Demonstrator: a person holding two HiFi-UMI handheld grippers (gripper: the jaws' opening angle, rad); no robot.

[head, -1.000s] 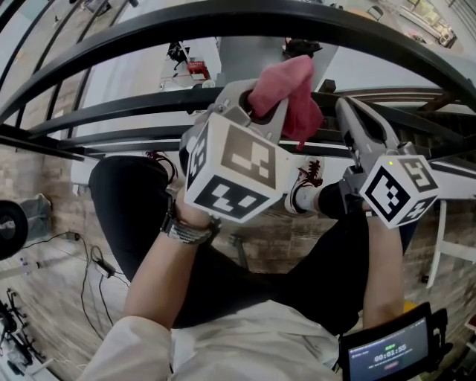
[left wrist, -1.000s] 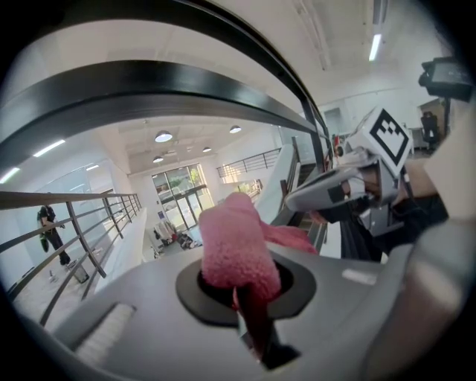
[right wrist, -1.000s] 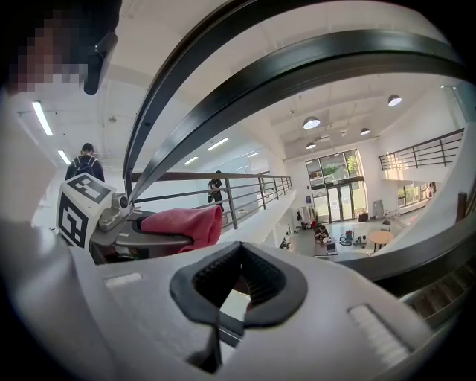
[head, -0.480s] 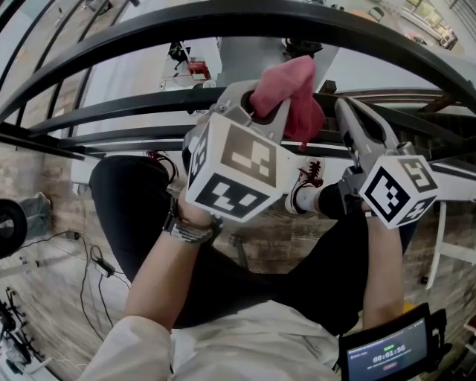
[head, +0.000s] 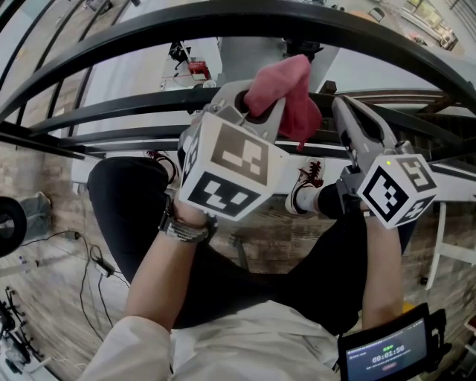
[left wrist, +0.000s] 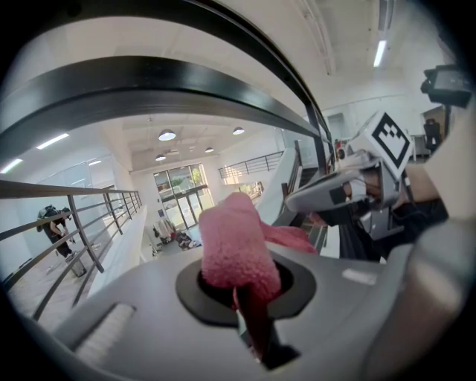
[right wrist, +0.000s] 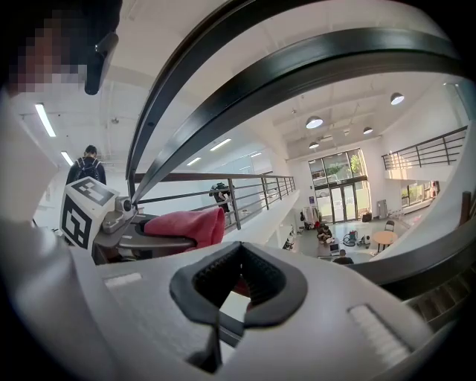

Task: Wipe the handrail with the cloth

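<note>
The black handrail [head: 223, 16] arcs across the top of the head view, with thinner black rails [head: 111, 108] under it. A pink cloth [head: 286, 85] sticks up out of my left gripper [head: 256, 104], which is shut on it just below the handrail. In the left gripper view the cloth [left wrist: 234, 245] bulges from between the jaws, and the handrail [left wrist: 149, 82] curves overhead. My right gripper [head: 349, 111] sits just right of the cloth, beside the rails, shut and holding nothing. The right gripper view shows its own jaws [right wrist: 238, 286] empty, the cloth [right wrist: 190, 225] to the left and the handrail [right wrist: 297, 67] above.
The person's dark trousers [head: 134, 201] and a shoe [head: 305, 186] stand on the brick-patterned floor below the rails. Cables [head: 93, 260] lie at the left. A small screen device [head: 387, 350] is at the bottom right. Beyond the rails is an open hall with railings [right wrist: 245, 193].
My left gripper with the cloth has shifted slightly up and to the left. The right gripper has barely moved.
</note>
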